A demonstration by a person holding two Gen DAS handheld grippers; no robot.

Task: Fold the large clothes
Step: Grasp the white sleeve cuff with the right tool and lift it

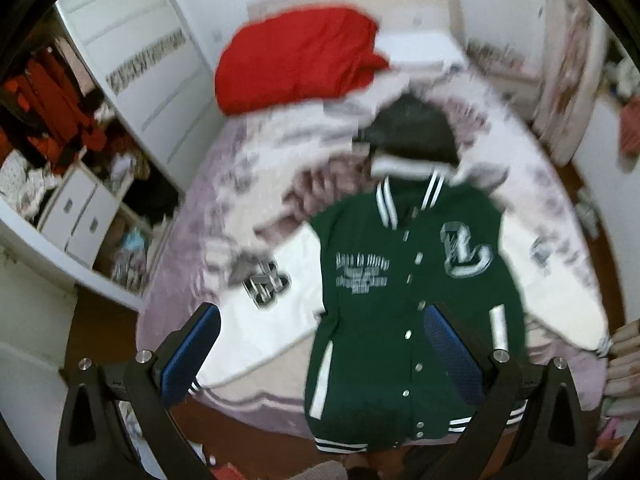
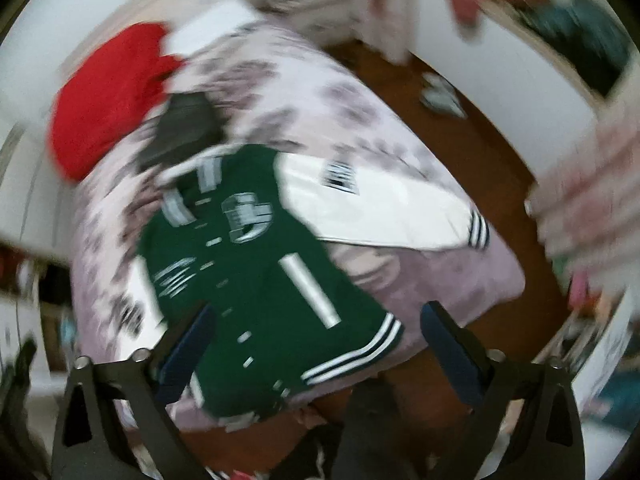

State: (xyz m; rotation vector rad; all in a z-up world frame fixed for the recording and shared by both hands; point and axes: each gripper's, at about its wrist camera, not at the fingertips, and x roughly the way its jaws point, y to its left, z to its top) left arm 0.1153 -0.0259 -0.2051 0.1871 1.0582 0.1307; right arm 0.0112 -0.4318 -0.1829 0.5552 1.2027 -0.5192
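Green varsity jacket lies front-up across the bed, sleeves toward three and nine o'clock for folding, under my left tongs and right tongs, both wide and empty.

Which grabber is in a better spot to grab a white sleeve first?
Probably the left gripper: it hangs open, and the jacket has one white sleeve spread flat just past its fingertips. The right gripper frames the green hem instead.
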